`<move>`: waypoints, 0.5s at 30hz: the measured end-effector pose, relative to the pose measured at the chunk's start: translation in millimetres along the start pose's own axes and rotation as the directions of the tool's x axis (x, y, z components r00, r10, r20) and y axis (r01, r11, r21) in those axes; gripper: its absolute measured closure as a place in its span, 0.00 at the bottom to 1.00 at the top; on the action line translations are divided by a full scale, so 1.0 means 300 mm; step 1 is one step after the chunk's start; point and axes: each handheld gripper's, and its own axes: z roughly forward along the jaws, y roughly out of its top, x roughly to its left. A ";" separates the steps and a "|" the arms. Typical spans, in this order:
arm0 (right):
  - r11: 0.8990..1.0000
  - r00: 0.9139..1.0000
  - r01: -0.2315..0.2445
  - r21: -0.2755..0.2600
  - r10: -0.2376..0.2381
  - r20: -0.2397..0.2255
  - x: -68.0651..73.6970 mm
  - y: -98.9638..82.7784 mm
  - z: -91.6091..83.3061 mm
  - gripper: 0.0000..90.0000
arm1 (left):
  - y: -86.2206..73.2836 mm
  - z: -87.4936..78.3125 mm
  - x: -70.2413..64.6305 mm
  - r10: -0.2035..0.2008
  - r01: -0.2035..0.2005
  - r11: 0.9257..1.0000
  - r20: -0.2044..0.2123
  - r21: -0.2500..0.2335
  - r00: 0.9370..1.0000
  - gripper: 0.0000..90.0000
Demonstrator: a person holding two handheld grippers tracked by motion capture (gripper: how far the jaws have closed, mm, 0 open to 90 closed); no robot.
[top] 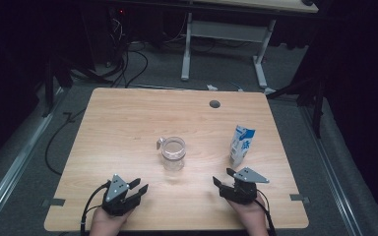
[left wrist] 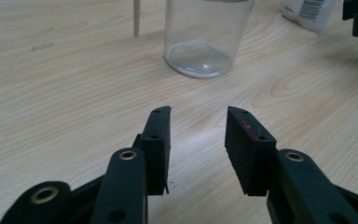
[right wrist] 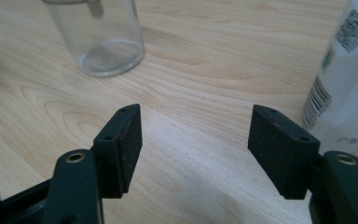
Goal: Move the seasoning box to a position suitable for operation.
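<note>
A light wooden counter [top: 128,123] carries everything, with a round cable hole [top: 214,104] near its far edge. Toward the right edge, about midway between near and far, a white-and-blue milk carton [top: 241,144] stands upright. At the middle of the counter sits a clear glass cup [top: 173,153], empty and upright (its small handle points toward the left edge), well apart from the carton.

Along the near edge, the left gripper [top: 141,188] rests in a hand by the near left corner, aimed toward the cup. In the left gripper view its fingers [left wrist: 158,140] stand roughly half apart, gripping nothing, with bare wood between them and the cup's base [left wrist: 200,58] ahead.

The right gripper [top: 224,177] sits in the other hand toward the near right corner, just in front of the carton. In the right gripper view its fingers [right wrist: 126,140] are spread wider, empty, with the carton [right wrist: 349,74] just beside the right one and the cup [right wrist: 105,37] farther off.
</note>
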 end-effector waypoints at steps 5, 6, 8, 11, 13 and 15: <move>0.999 0.999 0.034 0.008 -0.034 0.005 0.011 0.010 0.011 0.39 | 0.045 0.028 -0.024 0.008 -0.007 1.000 0.038 -0.007 0.999 0.67; 0.999 0.999 0.032 0.008 -0.032 0.001 0.012 0.009 0.012 0.39 | 0.053 0.039 -0.031 0.012 -0.012 1.000 0.042 -0.004 0.999 0.67; 0.999 0.999 0.037 0.012 -0.037 0.000 0.013 0.007 0.017 0.39 | 0.067 0.060 -0.043 0.009 -0.009 1.000 0.049 -0.010 0.999 0.69; 0.999 0.999 0.044 0.020 -0.044 0.000 0.016 0.003 0.021 0.40 | 0.086 0.092 -0.063 0.002 0.000 0.999 0.057 -0.035 0.998 0.84; 0.999 0.999 0.042 0.020 -0.042 0.000 0.018 0.000 0.018 0.40 | 0.100 0.121 -0.080 -0.007 0.010 0.999 0.060 -0.041 0.998 0.93; 0.999 0.999 0.042 0.018 -0.042 0.000 0.019 -0.004 0.016 0.40 | 0.118 0.152 -0.101 -0.001 0.004 0.999 0.062 -0.050 0.998 0.98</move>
